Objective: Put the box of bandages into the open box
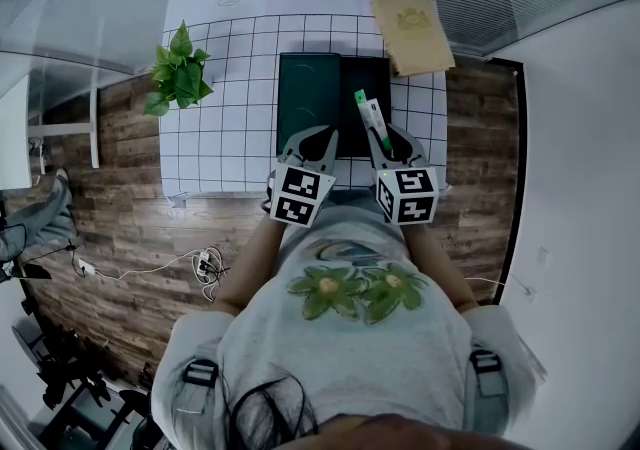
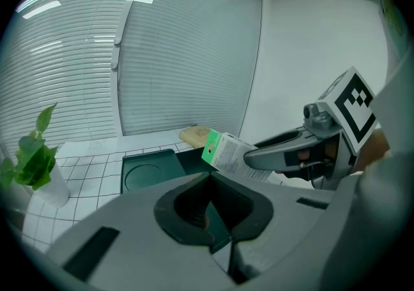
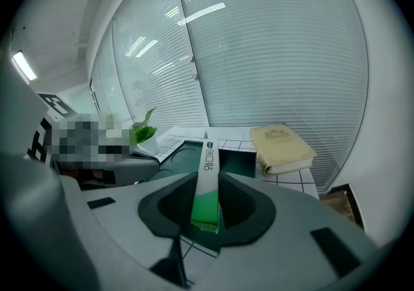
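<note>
R grip point(image 1: 388, 146): my fingers clamped on the bandage box point(image 1: 369, 118), pinching its narrow sides; most of it sticks out fwd past the tips.
L grip point(image 1: 318, 141): my fingers together, nothing btwn them; sits just left of R grip.
Bandage box pos: off the table, tilted, far end over near edge of the open box point(image 1: 365, 73), right half. Not inside.
Open box: dark green, mid-table on grid cloth point(image 1: 230, 118).
Other: tan book point(image 1: 412, 30) at far right of box; plant point(image 1: 180, 73) at cloth's left edge.
</note>
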`<state>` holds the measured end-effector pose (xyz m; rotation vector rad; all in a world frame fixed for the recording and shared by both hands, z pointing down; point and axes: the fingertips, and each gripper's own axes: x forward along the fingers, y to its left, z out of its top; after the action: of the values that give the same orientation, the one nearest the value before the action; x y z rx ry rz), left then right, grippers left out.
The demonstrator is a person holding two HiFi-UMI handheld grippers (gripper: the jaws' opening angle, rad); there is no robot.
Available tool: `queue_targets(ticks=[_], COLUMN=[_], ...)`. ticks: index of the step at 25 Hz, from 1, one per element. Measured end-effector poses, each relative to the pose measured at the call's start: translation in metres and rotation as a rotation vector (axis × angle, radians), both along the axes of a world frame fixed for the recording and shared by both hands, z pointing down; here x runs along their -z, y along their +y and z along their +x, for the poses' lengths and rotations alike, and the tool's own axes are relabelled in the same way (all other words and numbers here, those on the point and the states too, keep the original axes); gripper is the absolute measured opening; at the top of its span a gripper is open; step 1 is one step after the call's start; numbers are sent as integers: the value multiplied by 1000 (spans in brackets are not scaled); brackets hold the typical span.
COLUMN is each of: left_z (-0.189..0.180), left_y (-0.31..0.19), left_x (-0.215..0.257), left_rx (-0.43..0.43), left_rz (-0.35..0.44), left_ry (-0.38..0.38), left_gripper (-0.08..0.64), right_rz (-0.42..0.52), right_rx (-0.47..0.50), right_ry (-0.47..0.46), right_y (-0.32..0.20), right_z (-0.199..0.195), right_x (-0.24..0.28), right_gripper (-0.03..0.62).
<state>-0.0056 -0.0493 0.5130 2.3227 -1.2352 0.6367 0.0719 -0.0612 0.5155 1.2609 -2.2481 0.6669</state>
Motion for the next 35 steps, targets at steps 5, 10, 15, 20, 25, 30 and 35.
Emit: queue_targets(ticks=[5, 10, 15, 20, 25, 30, 35], left_z=[0, 3, 6, 6, 6, 5, 4], left_y=[-1, -4, -4, -4, -5, -5, -7], left_x=[-1, -2, -2, -3, -4, -5, -7], left_rx=[-1, -8, -15, -16, -18, -23, -28], left_rz=[-3, -5, -6, -9, -11, -13, -17], left_ry=[-5, -5, -7, -9, -14, -17, -17], left_gripper=[6, 7, 8, 6, 7, 7, 8], right_rz=[-16, -34, -41, -50, -58, -62, -67], right_rx=[11, 26, 26, 34, 48, 58, 61], right_ry=[-5, -6, 0, 11, 22, 30, 41], right_y=[0, 1, 0, 0, 0, 0, -3], right_z=[-1, -4, 0, 0, -2, -5, -7], right_x=[-4, -10, -13, -18, -25, -28, -33], right_gripper=[94, 94, 94, 94, 94, 94, 94])
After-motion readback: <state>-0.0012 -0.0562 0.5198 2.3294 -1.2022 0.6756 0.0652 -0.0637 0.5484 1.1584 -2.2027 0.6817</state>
